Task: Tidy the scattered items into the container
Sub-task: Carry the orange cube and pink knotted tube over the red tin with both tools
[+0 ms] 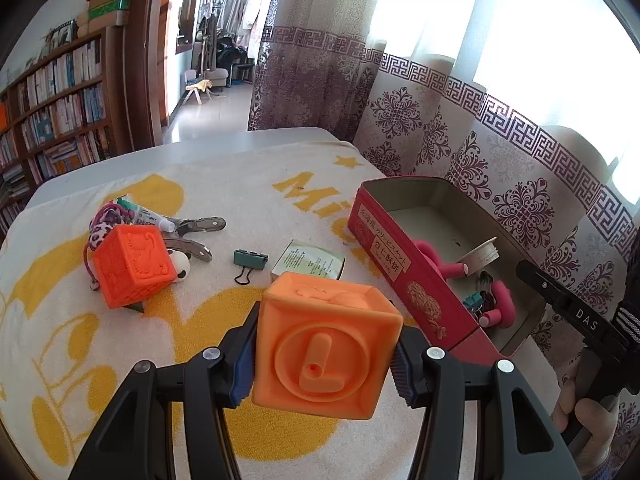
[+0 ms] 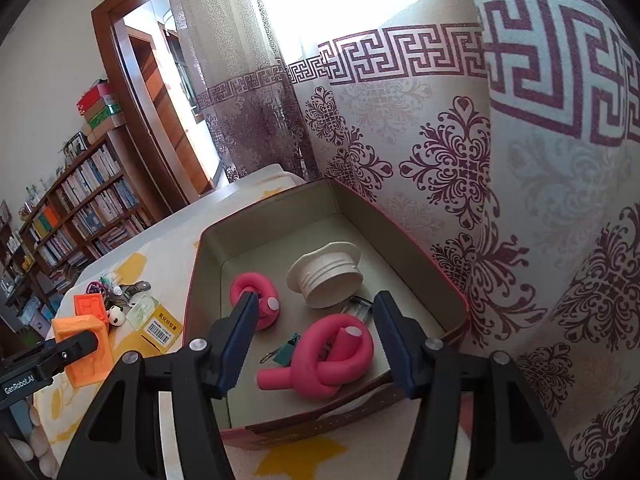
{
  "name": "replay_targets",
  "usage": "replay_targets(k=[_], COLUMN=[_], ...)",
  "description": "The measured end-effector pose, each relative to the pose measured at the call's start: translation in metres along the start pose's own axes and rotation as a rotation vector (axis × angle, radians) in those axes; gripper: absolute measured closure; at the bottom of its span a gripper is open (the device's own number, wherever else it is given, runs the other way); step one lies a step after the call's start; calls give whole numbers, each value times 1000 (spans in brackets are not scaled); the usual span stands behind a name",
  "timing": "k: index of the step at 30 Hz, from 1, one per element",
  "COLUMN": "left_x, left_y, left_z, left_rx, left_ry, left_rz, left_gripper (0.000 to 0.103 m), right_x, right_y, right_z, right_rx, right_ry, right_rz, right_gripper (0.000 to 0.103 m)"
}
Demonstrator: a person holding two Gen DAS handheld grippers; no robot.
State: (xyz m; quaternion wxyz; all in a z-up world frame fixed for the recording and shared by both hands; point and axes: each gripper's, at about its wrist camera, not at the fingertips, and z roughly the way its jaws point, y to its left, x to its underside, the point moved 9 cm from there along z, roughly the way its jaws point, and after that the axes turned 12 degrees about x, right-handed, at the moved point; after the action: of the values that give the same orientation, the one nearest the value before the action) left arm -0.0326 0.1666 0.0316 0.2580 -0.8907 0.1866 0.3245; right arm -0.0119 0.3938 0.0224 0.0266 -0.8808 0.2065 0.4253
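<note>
My left gripper (image 1: pixel 324 364) is shut on a light orange soft cube (image 1: pixel 326 344), held above the towel to the left of the red tin (image 1: pixel 384 256). In the right wrist view the same cube (image 2: pixel 84 352) hangs at the far left. My right gripper (image 2: pixel 316 332) stands open over the near end of the tin (image 2: pixel 192 304), with nothing gripped. In the tin lie a knotted pink roller (image 2: pixel 332 356), a second pink roller (image 2: pixel 256 300), a white lid (image 2: pixel 326 280) and a teal binder clip (image 2: pixel 290 350). A darker orange cube (image 1: pixel 132 268) rests on the towel.
Scattered on the yellow-and-white towel (image 1: pixel 240 184) are a green binder clip (image 1: pixel 250 262), a small carton (image 1: pixel 308 264), a tube (image 1: pixel 148 216), metal clips (image 1: pixel 196 226), a panda figure (image 1: pixel 182 266) and a hair tie (image 1: pixel 104 224). A patterned curtain (image 2: pixel 480 160) hangs just behind the tin.
</note>
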Motion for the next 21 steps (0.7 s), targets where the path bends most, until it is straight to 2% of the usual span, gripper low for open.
replay_targets(k=[6, 14, 16, 21], left_x=[-7, -18, -26, -49], left_y=[-32, -79, -85, -100], left_z=[17, 48, 52, 66], left_rx=[46, 116, 103, 141], left_ry=[20, 61, 48, 32], left_rz=[37, 107, 125, 129], left_gripper=[46, 46, 46, 46], right_x=[-10, -13, -14, -13], right_y=[-12, -25, -26, -28], right_z=[-6, -5, -6, -5], right_rx=[22, 33, 43, 51], right_ry=[-40, -43, -51, -55], right_rz=[11, 39, 34, 30], right_gripper=[37, 37, 36, 33])
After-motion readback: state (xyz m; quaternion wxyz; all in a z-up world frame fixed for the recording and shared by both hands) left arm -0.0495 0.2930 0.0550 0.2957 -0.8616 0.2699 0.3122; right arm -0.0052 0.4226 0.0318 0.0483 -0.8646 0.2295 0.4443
